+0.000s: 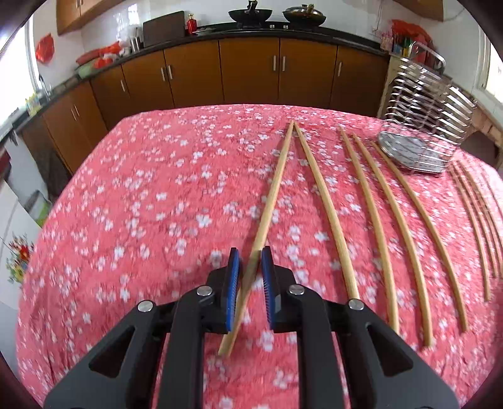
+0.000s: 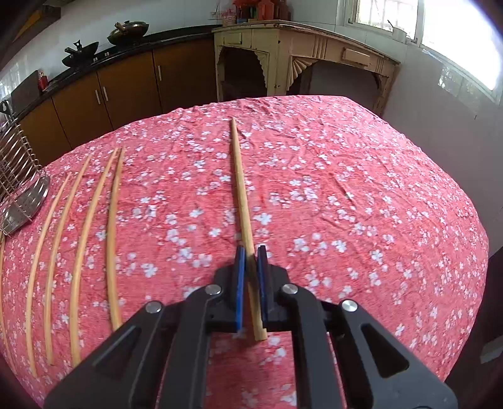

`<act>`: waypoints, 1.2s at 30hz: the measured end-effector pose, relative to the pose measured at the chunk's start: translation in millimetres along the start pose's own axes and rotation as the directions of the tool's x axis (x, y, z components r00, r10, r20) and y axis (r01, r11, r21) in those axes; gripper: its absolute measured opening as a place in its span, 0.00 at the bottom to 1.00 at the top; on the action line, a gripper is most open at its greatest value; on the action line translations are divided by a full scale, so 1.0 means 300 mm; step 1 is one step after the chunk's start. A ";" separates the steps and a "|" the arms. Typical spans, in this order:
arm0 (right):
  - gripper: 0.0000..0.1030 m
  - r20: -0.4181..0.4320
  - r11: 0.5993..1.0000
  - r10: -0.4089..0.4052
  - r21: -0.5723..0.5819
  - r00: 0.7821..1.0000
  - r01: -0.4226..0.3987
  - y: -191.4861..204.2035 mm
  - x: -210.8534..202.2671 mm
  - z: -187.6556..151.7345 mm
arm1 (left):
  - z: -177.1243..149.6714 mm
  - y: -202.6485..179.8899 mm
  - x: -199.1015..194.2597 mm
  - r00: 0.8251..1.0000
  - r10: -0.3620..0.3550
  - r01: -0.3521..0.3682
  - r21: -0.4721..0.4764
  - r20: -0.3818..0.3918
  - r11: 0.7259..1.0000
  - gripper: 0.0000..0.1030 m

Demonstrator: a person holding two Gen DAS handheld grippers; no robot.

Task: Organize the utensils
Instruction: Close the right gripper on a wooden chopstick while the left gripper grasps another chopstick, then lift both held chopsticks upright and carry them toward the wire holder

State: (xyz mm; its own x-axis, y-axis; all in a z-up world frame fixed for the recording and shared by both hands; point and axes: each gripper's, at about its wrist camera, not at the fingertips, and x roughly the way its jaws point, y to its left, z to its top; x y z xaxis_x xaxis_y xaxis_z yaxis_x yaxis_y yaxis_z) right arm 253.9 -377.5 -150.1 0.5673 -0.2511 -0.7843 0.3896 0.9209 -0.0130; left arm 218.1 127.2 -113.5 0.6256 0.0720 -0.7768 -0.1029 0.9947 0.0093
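Chopsticks, pale wooden: left gripper (image 1: 250, 254) pinches one (image 1: 273, 195), right gripper (image 2: 251, 253) another (image 2: 240, 185); next, carry to steel wire rack (image 1: 421, 126).

Nine chopsticks (image 1: 323, 201), one metal rack (image 1: 421, 122), two woks (image 1: 250, 14).

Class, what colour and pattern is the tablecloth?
The tablecloth is pink-red with small white blossoms, clearest in the right wrist view.

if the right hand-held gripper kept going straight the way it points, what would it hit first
Probably the pink flowered tablecloth: the right hand-held gripper, shut on a chopstick, tilts down at bare cloth, nothing else ahead. Depth is unclear.
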 end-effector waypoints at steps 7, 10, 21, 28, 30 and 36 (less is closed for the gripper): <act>0.22 0.018 0.999 0.016 -0.031 1.000 -0.015 -0.001 -0.033 -0.059 | -0.074 -0.008 -0.046 1.000 -0.024 0.023 0.042 0.015 0.999 0.20; 0.20 0.019 0.999 0.025 -0.025 0.999 -0.025 0.003 -0.037 -0.066 | -0.073 0.002 -0.034 1.000 -0.021 0.021 0.031 0.000 0.999 0.20; 0.13 0.018 0.998 0.053 -0.029 0.998 -0.053 0.009 -0.059 -0.093 | -0.089 -0.023 -0.045 1.000 0.020 -0.020 0.052 0.002 0.998 0.18; 0.08 0.058 0.995 0.100 -0.020 0.993 -0.099 -0.005 -0.118 -0.117 | -0.114 -0.010 -0.081 1.000 0.004 -0.005 0.033 0.018 0.999 0.07; 0.08 0.086 0.995 0.102 -0.029 0.991 -0.100 -0.010 -0.157 -0.117 | -0.118 0.001 -0.113 0.999 -0.002 0.001 0.024 0.044 1.000 0.07; 0.08 0.130 0.992 0.118 -0.053 0.984 -0.111 -0.020 -0.249 -0.097 | -0.105 0.002 -0.229 0.990 0.009 -0.016 0.043 0.141 0.999 0.07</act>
State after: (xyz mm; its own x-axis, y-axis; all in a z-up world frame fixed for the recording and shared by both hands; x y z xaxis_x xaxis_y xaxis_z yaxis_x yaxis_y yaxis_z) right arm 188.2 -355.5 -109.5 0.6989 -0.1779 -0.6928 0.2849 0.9576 0.0416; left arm 150.9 120.5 -79.9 0.7272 0.0911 -0.6803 -0.0792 0.9957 0.0486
